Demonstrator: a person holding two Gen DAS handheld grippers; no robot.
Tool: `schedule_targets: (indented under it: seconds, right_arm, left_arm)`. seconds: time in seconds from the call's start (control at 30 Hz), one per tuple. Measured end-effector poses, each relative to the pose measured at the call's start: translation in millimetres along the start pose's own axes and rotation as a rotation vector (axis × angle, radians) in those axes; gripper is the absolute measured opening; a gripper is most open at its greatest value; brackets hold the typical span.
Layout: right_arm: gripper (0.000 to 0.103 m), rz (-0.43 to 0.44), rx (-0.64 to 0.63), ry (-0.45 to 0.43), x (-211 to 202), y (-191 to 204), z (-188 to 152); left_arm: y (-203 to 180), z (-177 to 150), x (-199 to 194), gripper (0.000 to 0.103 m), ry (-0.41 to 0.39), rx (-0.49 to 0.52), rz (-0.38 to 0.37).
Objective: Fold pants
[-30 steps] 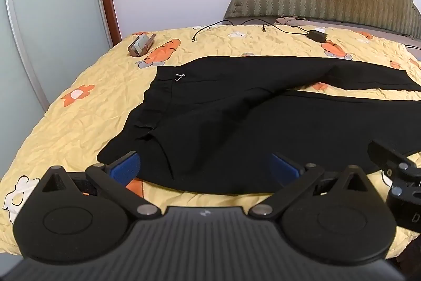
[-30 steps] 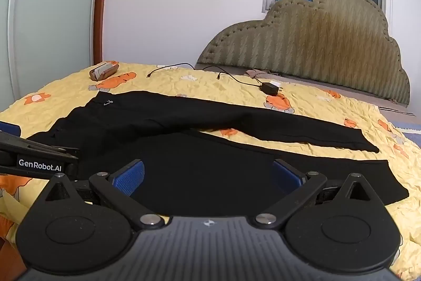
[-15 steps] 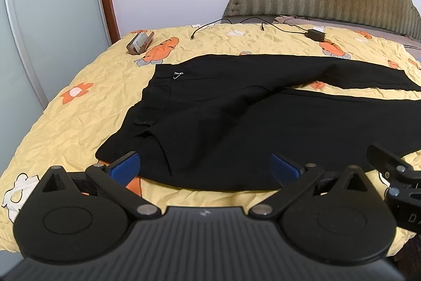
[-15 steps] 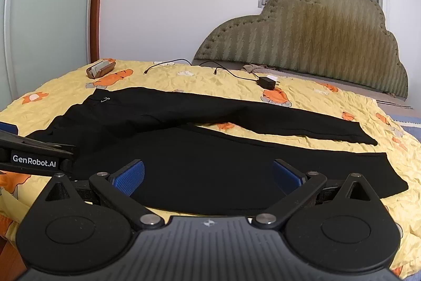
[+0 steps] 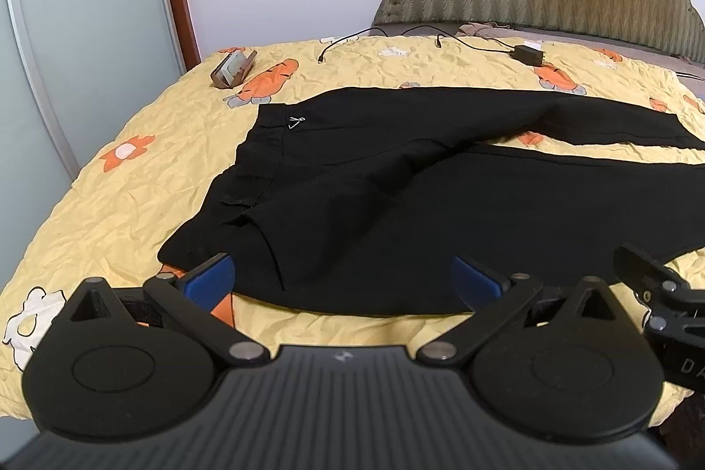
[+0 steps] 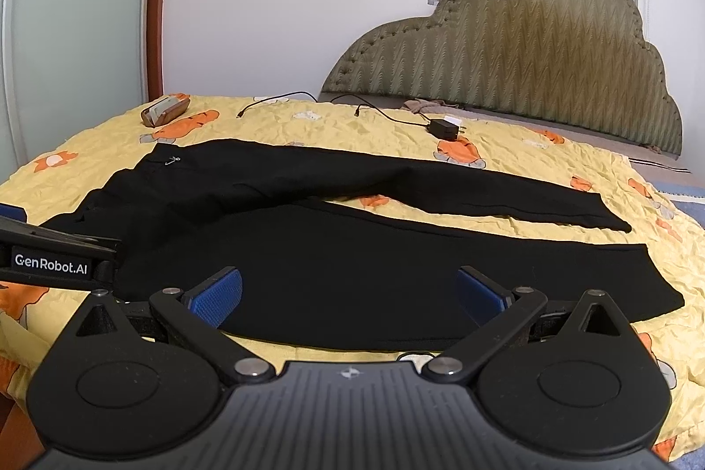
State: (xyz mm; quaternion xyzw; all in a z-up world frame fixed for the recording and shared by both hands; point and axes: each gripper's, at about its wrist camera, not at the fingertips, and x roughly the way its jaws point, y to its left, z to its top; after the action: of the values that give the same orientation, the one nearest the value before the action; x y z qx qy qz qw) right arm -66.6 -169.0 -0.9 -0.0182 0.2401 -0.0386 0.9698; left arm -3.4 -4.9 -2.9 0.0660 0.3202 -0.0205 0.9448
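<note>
Pants [image 5: 396, 197] lie flat on the yellow bedspread [image 5: 110, 205], dead ahead of both tools and unfolded, so the task looks barely started. Long axis runs crosswise to the fingers: waistband off to the left, both legs trailing away to the right. Legs are splayed in a narrow V, the far leg [image 6: 484, 188] angling away from the near one [image 6: 440, 272], with a strip of bedspread showing between them.

Left gripper [image 5: 343, 278] sits in front of the waist and hip end; the near hem edge lies just beyond its fingertips. Right gripper [image 6: 348, 291] sits in front of the mid-thigh of the near leg, and the leg cuffs are well off to its right. So left is nearer the waistband, right is nearer the legs.

Both tools are spread wide, blue pads [image 5: 207, 280] well apart, nothing between them. Neither appears to touch the fabric, though the near edge passes close under the fingertips.

My read: the first fold turns on bringing one leg over the other along that long axis, so each tool needs a pinch on the same long edge, left at the waist, right further down the leg.

Clutter beyond the pants: charger with cable [image 6: 445, 128], brown case [image 5: 233, 69]. Both are well clear of the fold path.
</note>
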Motion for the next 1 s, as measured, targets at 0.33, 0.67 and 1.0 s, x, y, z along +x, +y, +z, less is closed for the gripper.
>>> schedule_targets:
  seconds: [0.33,0.67,1.0]
  right_arm:
    - [0.103,0.004,0.0,0.004,1.2,-1.1,-2.0]
    - [0.103,0.011,-0.002,0.012,4.3,-0.1,-3.4]
    - [0.103,0.018,-0.013,0.017,6.7,1.4,-3.1]
  left_arm:
    - [-0.4,-0.6,2.7,0.103,0.009,-0.002,-0.002]
    - [-0.8,0.0,7.1,0.103,0.021,-0.001,-0.005]
    - [0.3,1.2,8.9,0.103,0.023,-0.002,-0.009]
